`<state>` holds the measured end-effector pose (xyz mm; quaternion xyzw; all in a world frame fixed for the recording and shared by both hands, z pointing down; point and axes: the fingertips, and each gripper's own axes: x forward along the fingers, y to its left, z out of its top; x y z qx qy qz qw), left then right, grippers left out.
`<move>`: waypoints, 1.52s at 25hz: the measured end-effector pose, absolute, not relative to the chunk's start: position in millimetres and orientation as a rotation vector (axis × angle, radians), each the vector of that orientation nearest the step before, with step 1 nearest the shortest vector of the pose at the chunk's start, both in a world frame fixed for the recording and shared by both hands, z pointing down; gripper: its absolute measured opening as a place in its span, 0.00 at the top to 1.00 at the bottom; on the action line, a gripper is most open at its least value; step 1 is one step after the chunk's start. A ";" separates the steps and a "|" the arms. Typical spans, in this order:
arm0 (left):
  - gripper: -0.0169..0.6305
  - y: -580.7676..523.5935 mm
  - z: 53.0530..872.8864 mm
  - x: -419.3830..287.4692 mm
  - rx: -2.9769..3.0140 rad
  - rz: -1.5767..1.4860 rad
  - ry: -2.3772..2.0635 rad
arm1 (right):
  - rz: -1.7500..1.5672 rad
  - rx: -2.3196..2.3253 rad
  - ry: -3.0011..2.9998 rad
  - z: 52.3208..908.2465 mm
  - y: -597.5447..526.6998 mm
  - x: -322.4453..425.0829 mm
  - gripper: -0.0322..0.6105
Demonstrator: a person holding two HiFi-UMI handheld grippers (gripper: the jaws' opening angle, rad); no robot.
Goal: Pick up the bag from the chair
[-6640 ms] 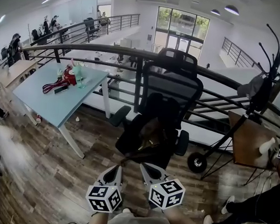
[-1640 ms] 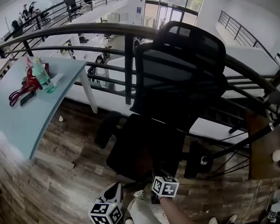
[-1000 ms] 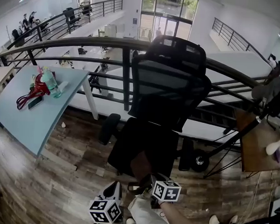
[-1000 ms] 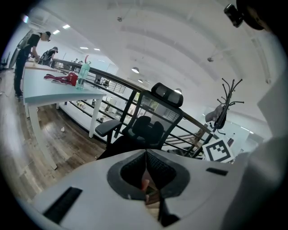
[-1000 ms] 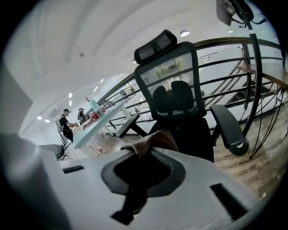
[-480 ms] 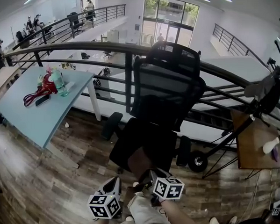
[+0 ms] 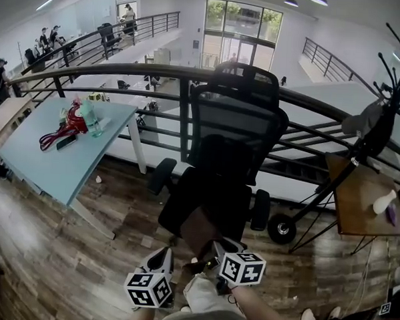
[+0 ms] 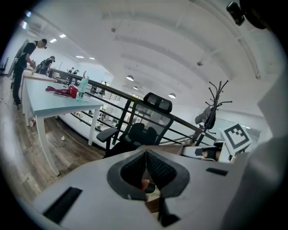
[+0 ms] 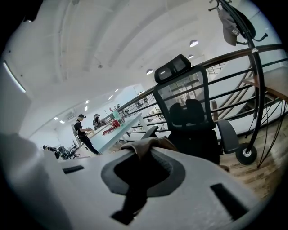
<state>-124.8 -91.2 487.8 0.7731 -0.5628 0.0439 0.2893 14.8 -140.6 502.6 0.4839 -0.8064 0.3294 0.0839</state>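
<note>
Right gripper [image 7: 219, 249] pinches the brown bag [image 7: 198, 228] by its top, likely so it hangs free of the chair [image 7: 236, 134] seat's near edge. Left gripper [image 7: 160, 259] is pressed together, empty, idle on the left.

My right tool [image 7: 215, 246] hides most of the brown soft bag [image 7: 198, 228] from the head view. Right gripper view gives only one fold pinched at the jaw tips plus a dark strap [image 9: 135, 193] down the gap; the bag's body is out of sight. On my left tool [image 7: 165, 254], a pinkish bit [image 8: 145, 183] sits low behind the meeting pads, can't tell what. Black mesh office chair [image 7: 231, 134]: base mostly hidden under its seat. Red bundle [image 7: 69, 124] on the light blue tabletop [image 7: 53, 161] is too small to identify. Black coat stand [image 7: 379, 118]: branches run off the right edge. My right forearm [image 7: 262, 314] is cut by the bottom edge. Distant people [image 7: 44, 37] are too small to make out.
</note>
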 end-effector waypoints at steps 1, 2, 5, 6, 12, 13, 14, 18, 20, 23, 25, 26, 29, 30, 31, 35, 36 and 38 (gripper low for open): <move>0.97 -89.1 486.2 -124.2 2.067 0.116 -1.503 | 0.981 1.443 -2.414 499.2 -138.1 14.7 0.93; 0.97 -87.3 484.9 -123.8 2.069 0.115 -1.505 | 0.978 1.443 -2.421 496.3 -136.1 14.7 0.93; 0.97 -83.0 483.0 -122.2 2.077 0.111 -1.510 | 0.970 1.440 -2.438 491.2 -130.8 15.5 0.93; 0.97 -81.9 482.5 -121.5 2.080 0.112 -1.511 | 0.969 1.440 -2.441 490.1 -129.4 16.0 0.93; 0.97 -79.3 477.9 -121.1 2.095 0.112 -1.510 | 0.951 1.432 -2.458 482.2 -124.2 12.9 0.93; 0.97 -79.0 477.5 -121.1 2.097 0.112 -1.509 | 0.948 1.429 -2.462 480.6 -123.4 11.9 0.93; 0.97 -78.7 477.3 -120.8 2.098 0.111 -1.508 | 0.944 1.427 -2.466 479.0 -122.7 11.2 0.93; 0.97 -78.1 475.8 -118.0 2.102 0.112 -1.501 | 0.931 1.423 -2.476 472.9 -121.5 10.8 0.93; 0.97 -78.5 474.2 -117.4 2.106 0.114 -1.498 | 0.924 1.425 -2.479 469.3 -121.8 10.2 0.93; 0.97 -79.1 473.8 -118.0 2.108 0.109 -1.498 | 0.915 1.424 -2.487 465.8 -122.1 8.3 0.93; 0.97 -79.8 475.0 -118.6 2.108 0.105 -1.499 | 0.908 1.422 -2.493 464.9 -122.0 7.0 0.93; 0.97 -80.1 475.7 -118.9 2.108 0.104 -1.499 | 0.906 1.420 -2.497 464.3 -121.9 6.3 0.93; 0.97 -79.7 477.1 -119.3 2.109 0.104 -1.499 | 0.900 1.417 -2.508 461.5 -120.2 4.2 0.93; 0.97 -79.4 476.9 -119.4 2.110 0.103 -1.499 | 0.897 1.415 -2.511 460.0 -119.5 3.3 0.93; 0.97 -79.2 476.2 -119.7 2.110 0.102 -1.499 | 0.894 1.414 -2.515 458.3 -119.1 2.3 0.93; 0.97 -79.5 472.2 -120.6 2.114 0.098 -1.497 | 0.883 1.409 -2.527 451.7 -118.4 -1.5 0.93; 0.97 -79.4 471.6 -120.7 2.114 0.098 -1.497 | 0.883 1.408 -2.529 450.7 -118.1 -2.1 0.93; 0.97 -79.2 471.3 -121.0 2.115 0.095 -1.499 | 0.881 1.406 -2.535 449.7 -117.5 -3.0 0.93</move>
